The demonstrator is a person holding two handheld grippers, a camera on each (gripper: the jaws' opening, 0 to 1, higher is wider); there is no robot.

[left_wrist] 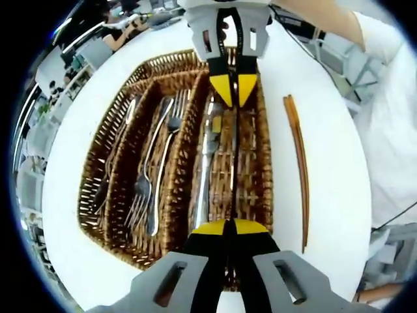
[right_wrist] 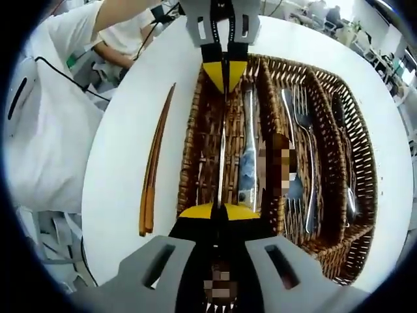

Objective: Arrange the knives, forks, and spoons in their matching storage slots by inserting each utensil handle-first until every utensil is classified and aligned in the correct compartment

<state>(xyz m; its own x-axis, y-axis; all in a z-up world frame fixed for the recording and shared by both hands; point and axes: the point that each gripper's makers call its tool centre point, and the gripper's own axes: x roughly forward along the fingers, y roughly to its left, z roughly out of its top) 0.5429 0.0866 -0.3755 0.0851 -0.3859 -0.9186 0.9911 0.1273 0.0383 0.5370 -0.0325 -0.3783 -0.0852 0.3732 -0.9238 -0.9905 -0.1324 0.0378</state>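
Knife in play: a long slim silver table knife (left_wrist: 232, 156) (right_wrist: 223, 153), held at both ends, lying along the length of one outer compartment of the basket, just above or on its woven floor; I cannot tell which.
Left gripper (left_wrist: 227, 227): yellow-tipped jaws closed down on one end of the silver knife; it comes into the right gripper view at the top (right_wrist: 225, 70).
Right gripper (right_wrist: 219, 210): yellow-tipped jaws pinched together on the other end of the same knife; it comes into the left gripper view at the top (left_wrist: 232, 83).
Basket: a brown woven wicker cutlery tray (left_wrist: 171, 215) (right_wrist: 190, 156) with three long compartments side by side.
Same compartment: a second silver knife (left_wrist: 204, 176) (right_wrist: 248, 140) lies beside the held one, roughly parallel to it.
Middle compartment: several silver forks (left_wrist: 144, 186) (right_wrist: 304, 140) lying lengthwise, overlapping.
Far compartment: dark-looking spoons (left_wrist: 112, 160) (right_wrist: 345, 150) lying lengthwise; how many is unclear.
Surface: a round white table (left_wrist: 332, 163) (right_wrist: 124, 156), smooth and plain, carrying the basket.
Beside the basket: a pair of brown wooden chopsticks (left_wrist: 299, 163) (right_wrist: 154, 166) on the bare tabletop, parallel to the basket's long side, near the knife compartment and apart from it.
Room: a person in a white top (left_wrist: 391, 130) (right_wrist: 45, 124) stands at the table's edge; a cluttered workspace with other people lies beyond.
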